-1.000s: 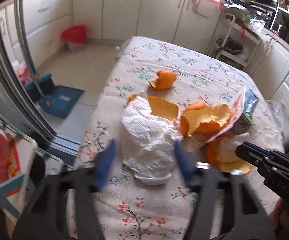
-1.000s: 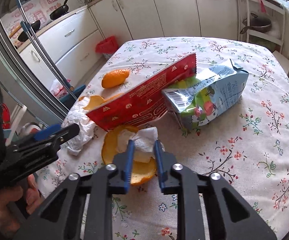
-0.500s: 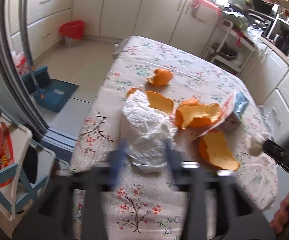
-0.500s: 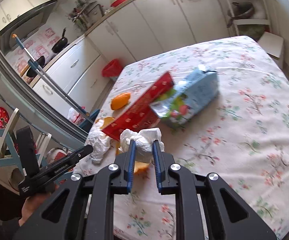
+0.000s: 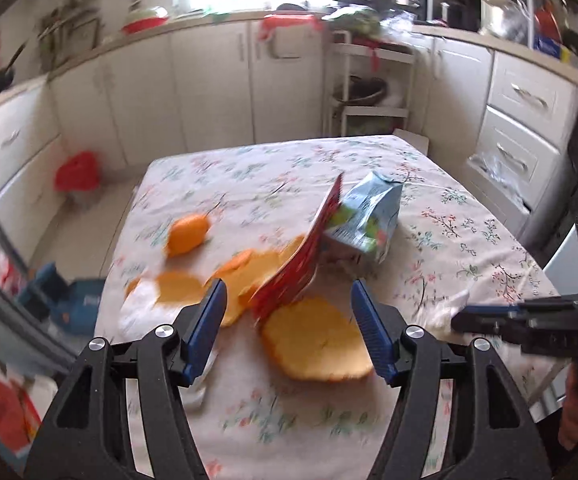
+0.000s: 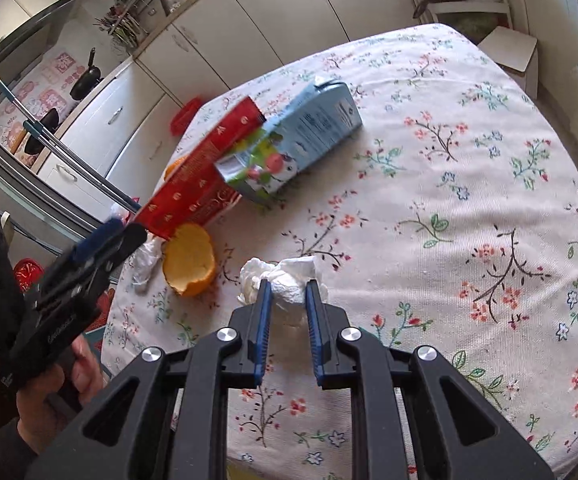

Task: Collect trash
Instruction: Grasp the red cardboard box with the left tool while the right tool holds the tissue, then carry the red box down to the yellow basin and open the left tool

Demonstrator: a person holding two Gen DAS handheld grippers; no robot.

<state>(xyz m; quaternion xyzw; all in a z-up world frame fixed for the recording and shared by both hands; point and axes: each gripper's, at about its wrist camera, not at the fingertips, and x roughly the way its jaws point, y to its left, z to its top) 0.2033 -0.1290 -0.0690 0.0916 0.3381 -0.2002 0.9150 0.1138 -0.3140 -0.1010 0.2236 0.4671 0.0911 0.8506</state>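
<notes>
The right gripper [image 6: 285, 292] pinched the crumpled tissue [image 6: 285, 280] near the table's [image 6: 469, 200] front edge and should lift it without slackening, while the left gripper [image 5: 289, 312], spread and empty, hung over the orange peel [image 5: 317, 340].

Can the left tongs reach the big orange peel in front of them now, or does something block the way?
Probably yes. The left tongs stand open and empty, with the big orange peel lying flat between them. Only the leaning red wrapper touches its far edge.

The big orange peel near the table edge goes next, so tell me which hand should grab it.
Left. The left gripper stands open, nothing between its pads, with the peel lying right ahead of it. The right gripper is shut on a crumpled tissue, so it is occupied.
</notes>
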